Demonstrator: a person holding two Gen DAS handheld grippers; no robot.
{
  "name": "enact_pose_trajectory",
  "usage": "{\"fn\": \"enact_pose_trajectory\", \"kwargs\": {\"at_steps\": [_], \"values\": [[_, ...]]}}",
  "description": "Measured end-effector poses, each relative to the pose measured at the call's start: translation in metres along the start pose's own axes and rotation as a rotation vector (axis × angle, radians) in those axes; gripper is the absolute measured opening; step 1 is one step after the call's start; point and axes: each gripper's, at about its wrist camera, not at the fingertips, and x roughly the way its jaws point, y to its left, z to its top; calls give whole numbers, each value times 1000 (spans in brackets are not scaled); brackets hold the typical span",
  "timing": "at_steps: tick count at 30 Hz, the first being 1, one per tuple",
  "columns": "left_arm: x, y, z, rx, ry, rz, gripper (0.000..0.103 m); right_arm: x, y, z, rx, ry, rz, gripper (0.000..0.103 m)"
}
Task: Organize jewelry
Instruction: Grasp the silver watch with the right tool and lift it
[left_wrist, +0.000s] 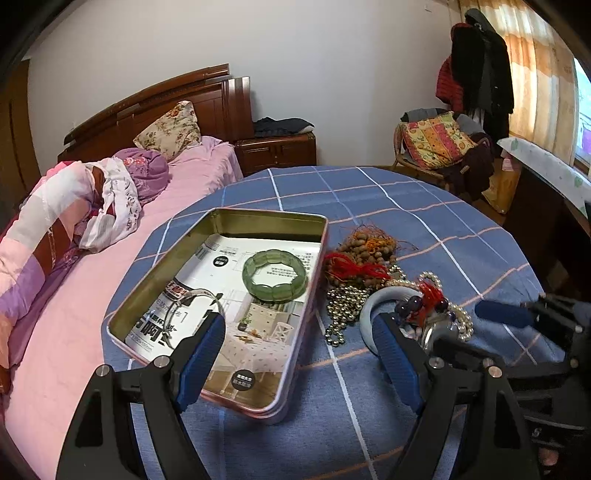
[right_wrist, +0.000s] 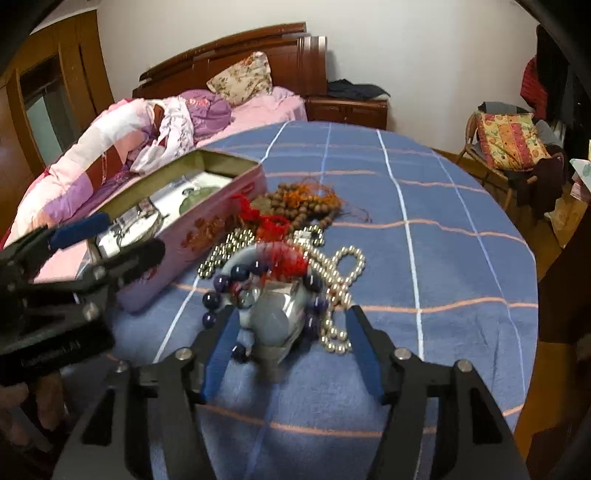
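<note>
Left tool (left_wrist: 299, 332): fingers spread wide, nothing between them. It hangs over the near end of the tin (left_wrist: 147, 291), left finger above the tin's floor, right finger outside over the jewelry heap.

Right tool (right_wrist: 290, 321): fingers spread, straddling a pale jade bangle (right_wrist: 275, 321) at the near edge of the heap. The pads appear clear of it, though blur makes contact hard to rule out.

Tin: open, rectangular, pink outside, lying on the desk (left_wrist: 424, 206) under a blue checked cloth, at 9 o'clock from the heap. Its floor is lined with a printed sheet. Inside, a green stone bracelet (left_wrist: 275, 275) lies toward 1 o'clock and a thin silver bangle (left_wrist: 192, 302) toward 7 o'clock, well apart.

Heap: just beside the tin's right wall. Brown wooden beads (left_wrist: 369, 245) with orange cord sit at 12 o'clock, red cord (left_wrist: 351, 267) below them, metallic beads (left_wrist: 341, 310) at 8 o'clock, a pearl strand (right_wrist: 341, 280) at 3 o'clock. Dark purple beads (right_wrist: 221, 286) tangle round the jade bangle at 6 o'clock.

Bed (left_wrist: 192, 177): at 10 o'clock beyond the desk.
</note>
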Motion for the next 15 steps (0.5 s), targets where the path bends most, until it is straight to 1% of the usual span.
{"fn": "enact_pose_trajectory", "kwargs": {"at_steps": [2,5,9,11,13,15], "values": [[0,-1,-1,0,1,-1,82,1,2,3,-17,-1,-25,60],[1,1,-1,-7,3,7,82,3,4,4,-26,9,-20,54],[0,6,0,-23,0,9,82,4,8,-2,-9,38,-31,54],[-1,6,-1,-25,-2,7,82,5,7,-7,31,54,-10,53],[-1,6,-1,-25,-2,8,82,3,10,-9,43,51,5,51],[-1,7,-1,-29,1,4,82,8,14,-9,46,69,24,50]]}}
